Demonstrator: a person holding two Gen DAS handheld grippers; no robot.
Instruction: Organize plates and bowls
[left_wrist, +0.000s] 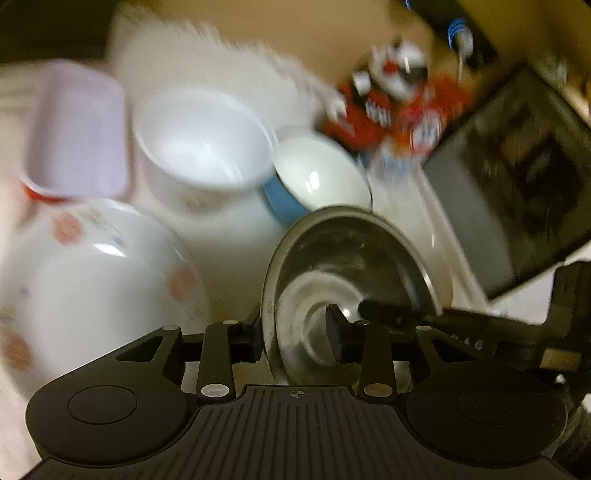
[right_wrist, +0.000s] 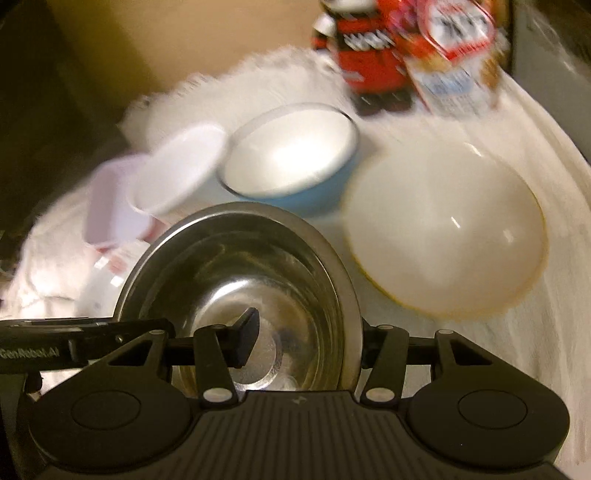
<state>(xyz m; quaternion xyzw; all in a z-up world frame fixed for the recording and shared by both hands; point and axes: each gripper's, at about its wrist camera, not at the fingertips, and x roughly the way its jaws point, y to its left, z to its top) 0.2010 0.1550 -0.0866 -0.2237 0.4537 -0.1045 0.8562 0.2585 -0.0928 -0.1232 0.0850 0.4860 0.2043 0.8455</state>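
Note:
A steel bowl (left_wrist: 354, 258) hangs tilted between both grippers above the white cloth. My left gripper (left_wrist: 295, 332) is shut on its left rim, one pad outside and one inside the wall. My right gripper (right_wrist: 310, 343) is shut on the opposite rim of the steel bowl (right_wrist: 240, 258) in the same way. One of the right gripper's fingers (left_wrist: 388, 312) reaches in over the rim in the left wrist view. The bowl looks sharp while everything behind it is blurred.
On the white cloth (right_wrist: 535, 332) lie an upturned patterned bowl (left_wrist: 92, 277), a white bowl (left_wrist: 203, 140), a blue bowl (right_wrist: 291, 155), an upturned cream bowl (right_wrist: 443, 229) and a lavender container (left_wrist: 74, 129). Red snack packets (right_wrist: 406, 55) stand behind. A dark appliance (left_wrist: 517, 166) is at the right.

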